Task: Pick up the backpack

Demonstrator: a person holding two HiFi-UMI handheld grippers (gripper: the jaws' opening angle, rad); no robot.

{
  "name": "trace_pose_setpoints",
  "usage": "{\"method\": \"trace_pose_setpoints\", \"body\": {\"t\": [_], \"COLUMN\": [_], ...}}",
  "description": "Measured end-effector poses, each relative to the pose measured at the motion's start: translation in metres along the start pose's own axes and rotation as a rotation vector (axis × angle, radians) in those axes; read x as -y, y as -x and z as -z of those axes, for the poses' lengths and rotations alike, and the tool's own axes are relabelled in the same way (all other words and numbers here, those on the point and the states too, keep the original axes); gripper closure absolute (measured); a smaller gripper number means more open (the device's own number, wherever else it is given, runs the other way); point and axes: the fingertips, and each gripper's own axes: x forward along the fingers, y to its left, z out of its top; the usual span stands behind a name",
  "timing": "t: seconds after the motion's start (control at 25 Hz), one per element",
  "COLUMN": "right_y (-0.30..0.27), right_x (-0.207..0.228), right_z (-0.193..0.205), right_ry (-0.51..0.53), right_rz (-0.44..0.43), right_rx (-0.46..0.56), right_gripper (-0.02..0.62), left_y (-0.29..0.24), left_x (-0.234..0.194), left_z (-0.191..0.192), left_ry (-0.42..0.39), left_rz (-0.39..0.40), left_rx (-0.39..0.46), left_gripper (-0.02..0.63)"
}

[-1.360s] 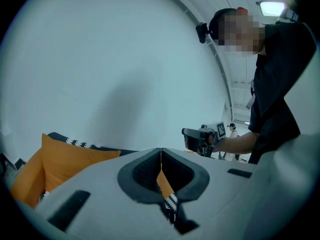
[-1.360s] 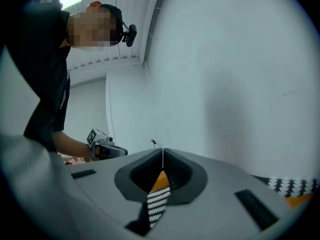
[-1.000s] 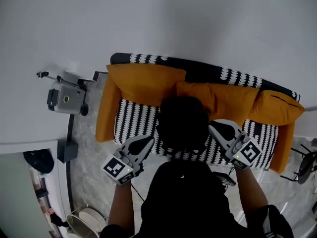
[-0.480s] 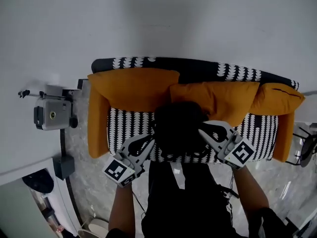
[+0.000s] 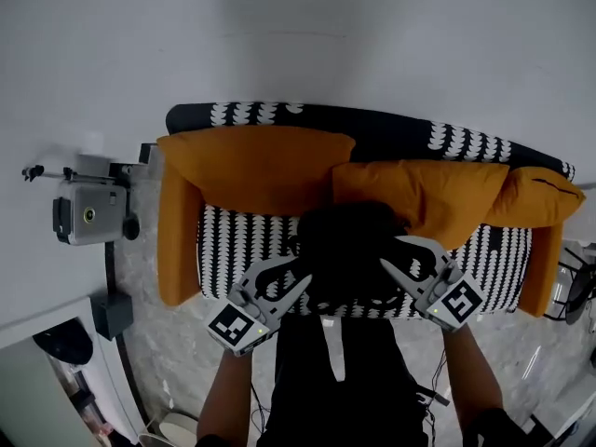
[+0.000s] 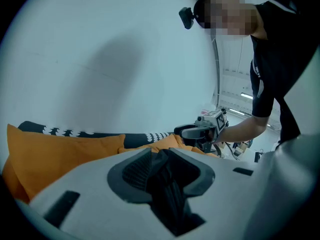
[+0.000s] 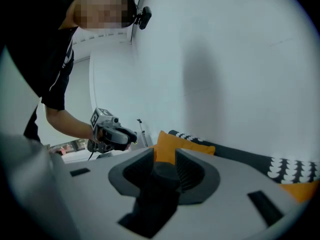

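The black backpack (image 5: pixel 349 250) rests on the front of the sofa seat (image 5: pixel 237 240), between my two grippers. My left gripper (image 5: pixel 293 273) is at its left side and my right gripper (image 5: pixel 396 254) at its right. Both sets of jaws have just been opening. In the left gripper view a fold of black backpack fabric (image 6: pixel 167 184) lies loose between the spread jaws of that gripper (image 6: pixel 160 154). In the right gripper view, black fabric (image 7: pixel 155 189) likewise lies in the gap of that gripper (image 7: pixel 165 156), and the pads do not press on it.
The sofa is black and white, with orange cushions (image 5: pixel 251 166) along its back and an orange armrest (image 5: pixel 172 240) at each end. It stands against a white wall. A grey camera on a stand (image 5: pixel 88 214) is to the left, over marble floor (image 5: pixel 149 315).
Both grippers came down with the backpack onto the sofa seat. Their jaws, shut before, now stand apart.
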Motion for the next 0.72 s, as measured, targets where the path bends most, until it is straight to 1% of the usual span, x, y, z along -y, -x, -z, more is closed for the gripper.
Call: {"method": "trace_pose_setpoints", "body": {"t": [0.2,0.36,0.56,0.72], "right_y": [-0.001,-0.003,-0.01,-0.011], "right_x": [0.011,0.015,0.017,0.026], "right_z": [0.028,0.046,0.06,0.07], "right_ry": [-0.004,-0.001,0.027,0.05], "right_rz": [0.009,0.004,0.0,0.013], "right_rx": [-0.056,-0.082,-0.103,-0.132], "right_gripper": [0.456,0.443,0.442,0.442], "left_y": [-0.007,-0.018,-0.028,-0.038], "left_x": [-0.02,-0.025,-0.034,-0.037], "left_z": [0.015,0.03,0.062,0.067], "left_ry": [0.005,0.01,-0.028,-0.044], "left_rz": [-0.033,-0.023,0.002,0.008], "left_rx": [-0.021,-0.036,-0.038,-0.055], "left_gripper": [0.488,0.469,0.454,0.446]}}
